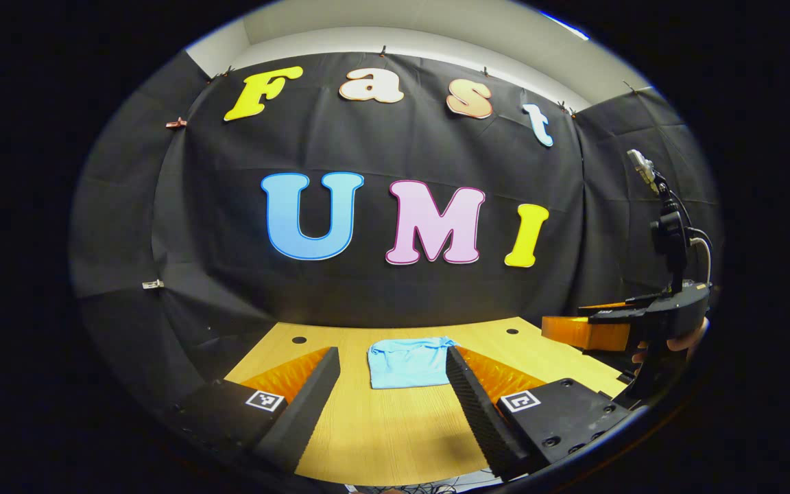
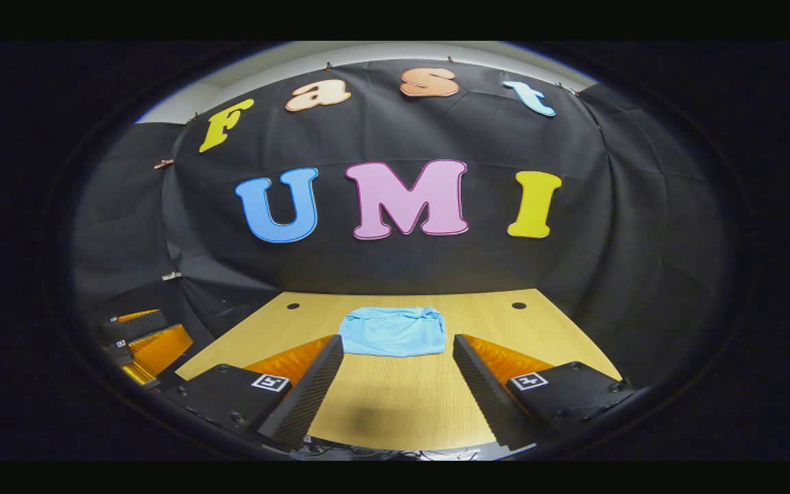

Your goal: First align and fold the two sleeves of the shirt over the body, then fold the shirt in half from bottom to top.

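Your left gripper (image 1: pixel 391 374) hangs above the near part of the wooden bench (image 1: pixel 395 425) with its two fingers spread wide and nothing between them; bare bench shows in the gap. Ahead of it, toward the far edge of the bench and close to the black cloth wall (image 1: pixel 381 137), lies the light blue shirt (image 1: pixel 410 362), already folded into a compact, roughly rectangular packet with a few bunched wrinkles along its far edge. In the left gripper view the shirt sits just past the fingertips, nearer the right-hand finger, and does not touch either one. Off to the right of that view you can see your right gripper (image 1: pixel 577 331) held up above the bench's right side, with your hand (image 1: pixel 683 341) wrapped around its handle and a small camera mast rising from its top. In the right gripper view, the right gripper (image 2: pixel 398 346) is also splayed open and holds nothing, and the shirt (image 2: pixel 393 331) lies flat on the bench (image 2: pixel 395 405) straight ahead, centred between the fingertips and apart from them. Your left gripper (image 2: pixel 141 336) appears at the far left edge of that view, beside the bench. Two small dark round holes (image 2: pixel 519 305) mark the bench near its far corners.
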A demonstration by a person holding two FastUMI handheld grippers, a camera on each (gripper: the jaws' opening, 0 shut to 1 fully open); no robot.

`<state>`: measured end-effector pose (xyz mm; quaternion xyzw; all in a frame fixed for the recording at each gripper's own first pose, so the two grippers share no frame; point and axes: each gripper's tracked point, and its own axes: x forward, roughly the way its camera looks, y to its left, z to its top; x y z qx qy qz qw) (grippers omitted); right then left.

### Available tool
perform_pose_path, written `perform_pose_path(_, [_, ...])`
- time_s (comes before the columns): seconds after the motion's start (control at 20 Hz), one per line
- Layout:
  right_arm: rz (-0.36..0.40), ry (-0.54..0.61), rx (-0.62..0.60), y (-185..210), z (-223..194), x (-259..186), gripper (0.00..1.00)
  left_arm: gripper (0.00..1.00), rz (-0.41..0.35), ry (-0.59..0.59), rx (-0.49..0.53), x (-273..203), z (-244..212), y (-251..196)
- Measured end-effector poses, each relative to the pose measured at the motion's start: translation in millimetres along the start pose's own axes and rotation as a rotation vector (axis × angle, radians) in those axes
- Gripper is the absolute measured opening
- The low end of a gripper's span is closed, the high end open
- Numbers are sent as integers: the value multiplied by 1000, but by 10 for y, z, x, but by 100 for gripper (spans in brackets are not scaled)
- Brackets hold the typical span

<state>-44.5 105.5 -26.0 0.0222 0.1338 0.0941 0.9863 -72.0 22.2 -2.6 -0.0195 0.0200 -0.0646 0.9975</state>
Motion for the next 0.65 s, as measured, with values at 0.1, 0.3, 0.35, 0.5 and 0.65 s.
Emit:
perform_pose_path(0.1, [3, 1, -8, 29, -21, -33, 100, 99, -6, -2, 3, -36, 18, -15])
perform_pose_path(0.3, [15, 15, -26, 112, -113, -35, 100, 99, -7, -4, -8, -94, 41, 22])
perform_pose_path(0.35, [18, 15, -27, 135, -107, -60, 100, 99, -6, 0, -3, -95, 35, 41])
perform_pose_path(0.5, [22, 17, -42, 146, -113, -56, 100, 99, 5, 8, 2, -103, 3, 87])
perform_pose_path(0.65, [16, 21, -37, 106, -126, -47, 100, 99, 11, 19, -21, -63, -8, 109])
